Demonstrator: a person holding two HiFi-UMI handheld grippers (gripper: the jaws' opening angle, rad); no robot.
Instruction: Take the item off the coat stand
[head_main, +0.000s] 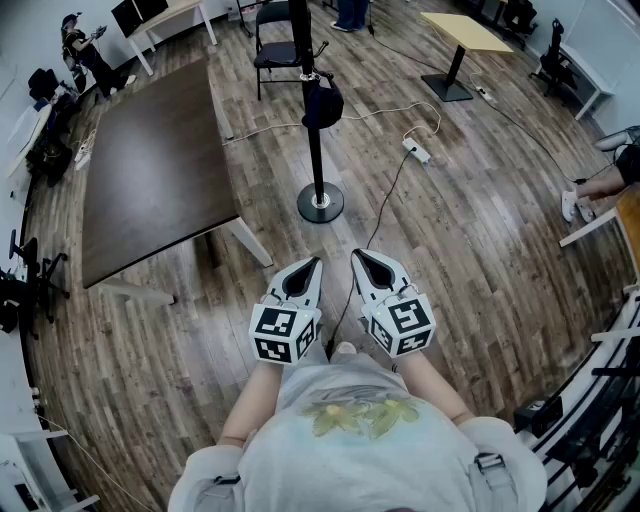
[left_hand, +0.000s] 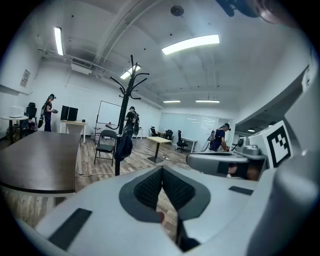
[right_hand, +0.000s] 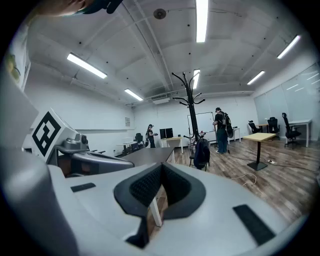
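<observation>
A black coat stand (head_main: 314, 130) rises from a round base on the wooden floor, ahead of me. A dark bag (head_main: 322, 103) hangs from it about halfway up. In the left gripper view the coat stand (left_hand: 129, 100) and the bag (left_hand: 123, 145) appear left of centre. The right gripper view has the coat stand (right_hand: 190, 100) and the bag (right_hand: 201, 152) right of centre. My left gripper (head_main: 313, 264) (left_hand: 162, 170) and right gripper (head_main: 360, 259) (right_hand: 161, 166) are side by side near my body, well short of the stand. Both are shut with nothing held.
A large dark table (head_main: 150, 170) stands to the left of the stand. A folding chair (head_main: 275, 45) is behind it and a yellow table (head_main: 462, 32) at the far right. A cable and power strip (head_main: 418, 152) lie on the floor. People stand far off.
</observation>
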